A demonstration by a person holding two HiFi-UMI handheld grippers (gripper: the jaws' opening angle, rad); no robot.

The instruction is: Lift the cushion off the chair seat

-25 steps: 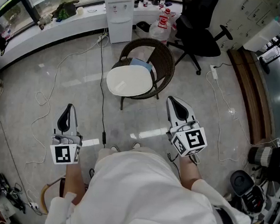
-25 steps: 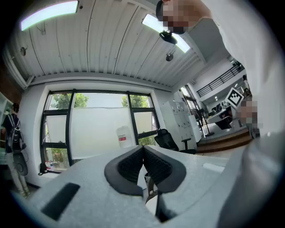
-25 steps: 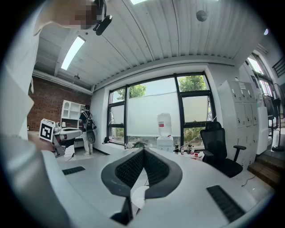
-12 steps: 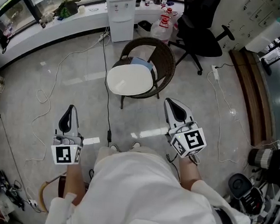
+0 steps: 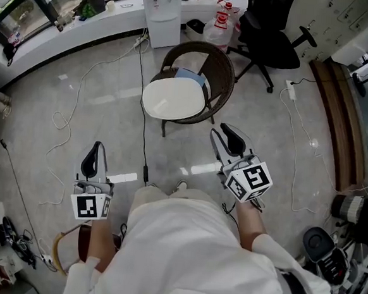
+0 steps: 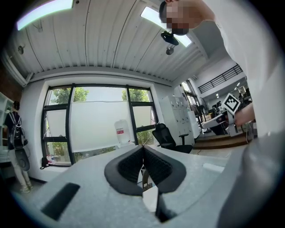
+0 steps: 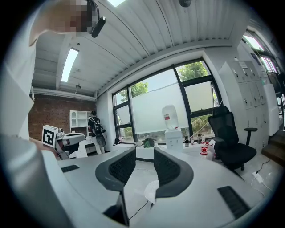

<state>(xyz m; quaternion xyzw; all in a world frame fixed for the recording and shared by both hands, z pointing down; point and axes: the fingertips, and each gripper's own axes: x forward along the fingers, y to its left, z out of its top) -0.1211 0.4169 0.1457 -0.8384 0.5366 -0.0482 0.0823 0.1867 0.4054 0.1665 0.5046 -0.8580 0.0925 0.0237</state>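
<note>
A white oval cushion [image 5: 173, 99] lies on the seat of a brown wicker chair [image 5: 220, 76], with a blue item [image 5: 194, 80] behind it against the backrest. Both grippers hang over the floor short of the chair, apart from it. My left gripper [image 5: 95, 149] is shut, its black pads meeting [image 6: 143, 148] with nothing between them. My right gripper [image 5: 226, 139] is nearer the chair's front right; its jaws [image 7: 144, 153] have just been opening and stand slightly apart, empty. The cushion [image 7: 152, 189] shows small and far between them.
A white water dispenser [image 5: 161, 11] and a black office chair [image 5: 272, 36] stand behind the wicker chair. Bottles in a bag [image 5: 220, 22] sit between them. Cables [image 5: 142, 114] trail across the grey floor. A power strip [image 5: 291, 89] and wooden step [image 5: 338, 123] lie to the right.
The right gripper's jaws have parted from shut. Both grippers sit a little lower in the picture, and the chair has slid closer toward them.
</note>
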